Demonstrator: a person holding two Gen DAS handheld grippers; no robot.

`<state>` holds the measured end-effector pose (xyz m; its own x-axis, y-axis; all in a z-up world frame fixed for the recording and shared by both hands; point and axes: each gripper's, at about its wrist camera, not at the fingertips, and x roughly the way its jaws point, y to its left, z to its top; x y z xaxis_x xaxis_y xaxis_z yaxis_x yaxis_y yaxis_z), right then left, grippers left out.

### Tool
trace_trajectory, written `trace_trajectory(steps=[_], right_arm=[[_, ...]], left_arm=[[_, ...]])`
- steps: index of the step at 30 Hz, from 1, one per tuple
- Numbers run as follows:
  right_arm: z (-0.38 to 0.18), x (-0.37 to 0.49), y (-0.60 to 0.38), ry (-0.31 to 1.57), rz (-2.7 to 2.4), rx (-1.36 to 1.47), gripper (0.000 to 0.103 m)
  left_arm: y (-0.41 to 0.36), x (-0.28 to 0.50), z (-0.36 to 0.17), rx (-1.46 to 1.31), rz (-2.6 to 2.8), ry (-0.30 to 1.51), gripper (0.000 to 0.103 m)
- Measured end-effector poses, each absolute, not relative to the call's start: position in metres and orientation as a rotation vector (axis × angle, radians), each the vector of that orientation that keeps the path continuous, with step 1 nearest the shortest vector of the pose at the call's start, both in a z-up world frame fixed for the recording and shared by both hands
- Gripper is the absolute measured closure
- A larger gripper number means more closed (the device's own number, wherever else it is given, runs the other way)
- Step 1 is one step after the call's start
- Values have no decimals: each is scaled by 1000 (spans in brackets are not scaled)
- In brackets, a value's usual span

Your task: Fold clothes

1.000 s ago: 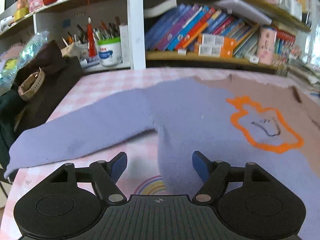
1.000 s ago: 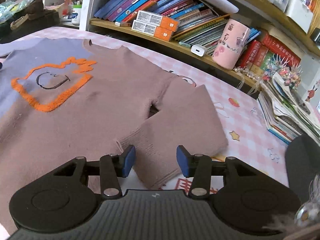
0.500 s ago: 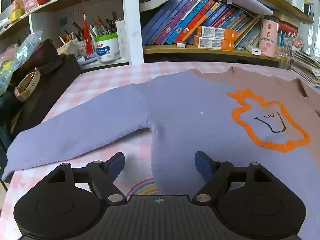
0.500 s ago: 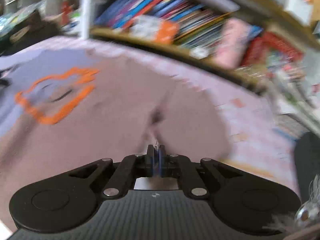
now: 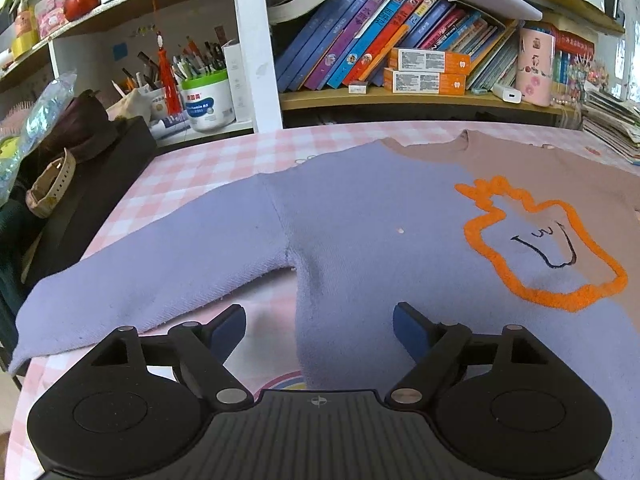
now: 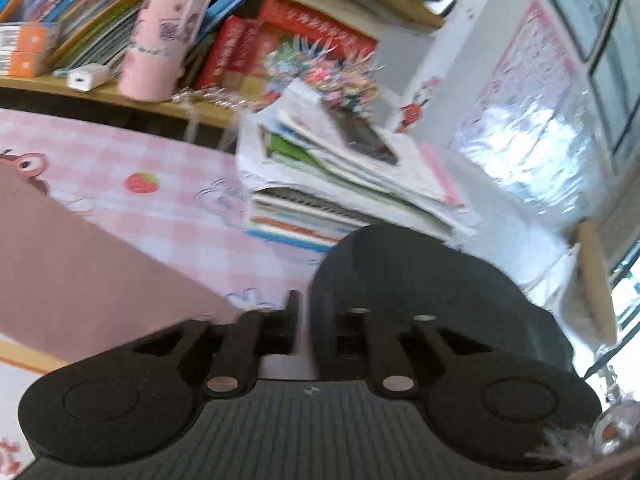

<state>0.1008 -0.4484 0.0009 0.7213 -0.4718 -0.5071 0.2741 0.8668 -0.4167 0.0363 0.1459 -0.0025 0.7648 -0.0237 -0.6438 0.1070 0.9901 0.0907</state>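
Lilac-and-mauve knit sweater with an orange outline point(image 5: 380, 216) spread flat on the pink checked tablecloth point(image 5: 208, 164), neckline toward the bookshelf point(image 5: 400, 98), lilac sleeve point(image 5: 160, 268) reaching left to the table edge. Black case with a beige watch point(image 5: 52, 188) beside that cuff. Left gripper point(image 5: 318, 320) opening wide over the sweater's side edge, gripping nothing. Right gripper point(image 6: 302, 320) opening from a narrow gap, empty, beside a stack of books point(image 6: 340, 192).

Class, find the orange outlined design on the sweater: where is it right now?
In the left wrist view, the orange outlined design sits right of centre on the sweater, straddling its purple and brown halves, below the neckline.
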Motion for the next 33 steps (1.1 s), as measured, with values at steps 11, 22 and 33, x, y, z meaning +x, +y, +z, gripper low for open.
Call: trace_trajectory(steps=[11,22,33], right_arm=[[-1,11,-340,646,214,21,59],[-32,-4,-282,688,288,55,67],[-34,-6,-275,670,272,2,92]], left_arm=[[152,22,4,87,-64,671,19],[153,22,-7,17,-67,675,71],[126,47,-6,86,-103,685,91]])
